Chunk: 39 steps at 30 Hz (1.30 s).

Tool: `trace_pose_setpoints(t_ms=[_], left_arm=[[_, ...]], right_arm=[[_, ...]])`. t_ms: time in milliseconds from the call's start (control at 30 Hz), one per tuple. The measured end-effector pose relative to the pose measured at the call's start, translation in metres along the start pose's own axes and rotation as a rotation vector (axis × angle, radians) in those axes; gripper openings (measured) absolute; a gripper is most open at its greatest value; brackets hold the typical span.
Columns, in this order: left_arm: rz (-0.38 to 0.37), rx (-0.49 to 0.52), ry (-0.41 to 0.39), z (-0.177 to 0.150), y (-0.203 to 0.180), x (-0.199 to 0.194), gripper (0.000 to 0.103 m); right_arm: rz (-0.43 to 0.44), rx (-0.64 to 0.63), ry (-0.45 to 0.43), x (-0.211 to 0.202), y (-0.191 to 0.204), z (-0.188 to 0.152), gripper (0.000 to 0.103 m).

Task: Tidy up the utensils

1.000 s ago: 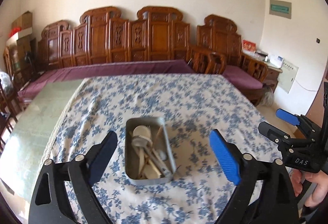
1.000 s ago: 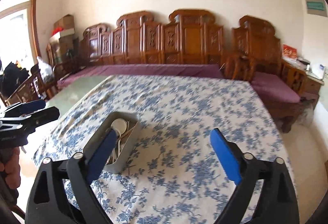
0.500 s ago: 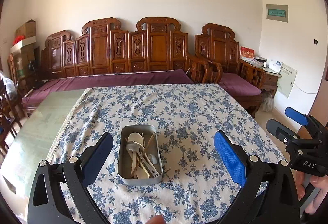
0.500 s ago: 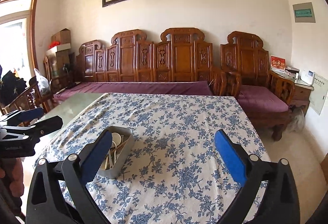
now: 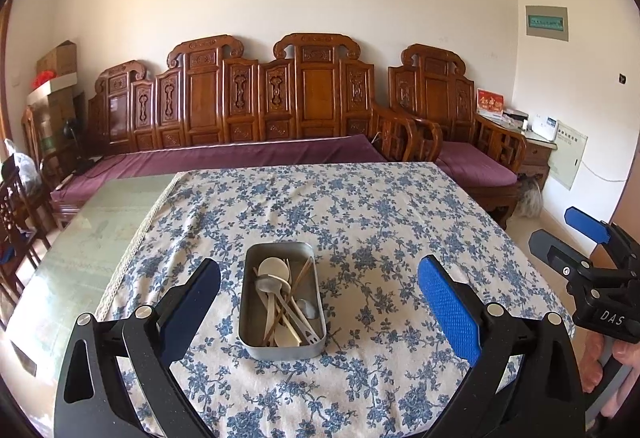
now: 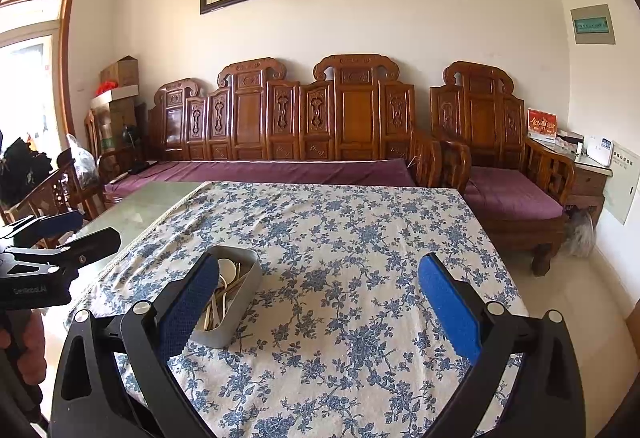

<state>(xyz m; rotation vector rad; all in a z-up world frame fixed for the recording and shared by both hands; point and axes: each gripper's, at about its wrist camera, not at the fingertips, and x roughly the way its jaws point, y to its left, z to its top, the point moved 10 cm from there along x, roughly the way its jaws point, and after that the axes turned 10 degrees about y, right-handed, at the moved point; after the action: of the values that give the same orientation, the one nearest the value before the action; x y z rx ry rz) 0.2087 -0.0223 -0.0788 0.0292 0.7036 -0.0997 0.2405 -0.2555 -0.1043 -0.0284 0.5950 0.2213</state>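
**Utensils heaped in the tin, both grippers wide and empty**

Carved wooden benches with purple cushions line the far wall, and before them stands a table under a blue-flowered tablecloth (image 5: pixel 360 205). On that cloth sits a metal tin (image 5: pixel 281 348), and the utensils (image 5: pixel 282 302) lie inside it in a loose pile: pale spoons, a metal spoon, thin wooden sticks that look like chopsticks. None shows on the cloth outside the tin.

The left gripper (image 5: pixel 320 302) has its fingers spread wide with nothing between them. In its view the tin lies straight ahead and centred between the two fingers, its long axis running along the line of the fingers, away from the camera. The right gripper (image 6: pixel 320 302) is likewise spread and empty; from it the tin (image 6: pixel 240 312) lies off to the left, partly hidden behind its left finger (image 6: pixel 188 308), with only cloth ahead between the fingers.

So the left gripper is the nearer and better lined up. The scene fits either a jumble waiting to be sorted or utensils already gathered into the tin; the pictures do not settle which. Most handles run roughly along the tin's length, though they cross one another.
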Motion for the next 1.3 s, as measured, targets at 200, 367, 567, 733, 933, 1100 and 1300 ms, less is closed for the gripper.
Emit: trace_pose_setpoints(t_ms=[200,367,567,733,933,1100,1300], left_arm=[[0.001,-0.001,-0.002,0.0001,0.0007,-0.0002,0.095],[0.001,-0.002,-0.001,0.0,0.0009,-0.0005,0.095],[0.0,-0.002,0.001,-0.0001,-0.0006,-0.0006,0.095],[-0.001,-0.003,-0.001,0.0001,-0.0012,-0.0005,0.095],[-0.001,-0.005,-0.005,0.0013,-0.0025,-0.0019,0.095],[0.0,-0.004,-0.005,0.0015,-0.0037,-0.0019,0.095],[-0.001,-0.005,-0.004,0.0012,-0.0037,-0.0026,0.095]], right_arm=[[-0.001,-0.001,0.0,0.0005,-0.0007,0.0001,0.1],[-0.005,0.0,-0.001,0.0015,-0.0012,-0.0011,0.1],[-0.004,0.0,-0.001,0.0029,0.001,-0.003,0.1],[-0.002,0.003,-0.003,0.0044,0.0029,-0.0036,0.1],[-0.002,0.004,-0.004,0.0041,0.0029,-0.0029,0.1],[-0.002,0.004,-0.004,0.0042,0.0028,-0.0029,0.1],[-0.001,0.005,-0.005,0.004,0.0025,-0.0029,0.1]])
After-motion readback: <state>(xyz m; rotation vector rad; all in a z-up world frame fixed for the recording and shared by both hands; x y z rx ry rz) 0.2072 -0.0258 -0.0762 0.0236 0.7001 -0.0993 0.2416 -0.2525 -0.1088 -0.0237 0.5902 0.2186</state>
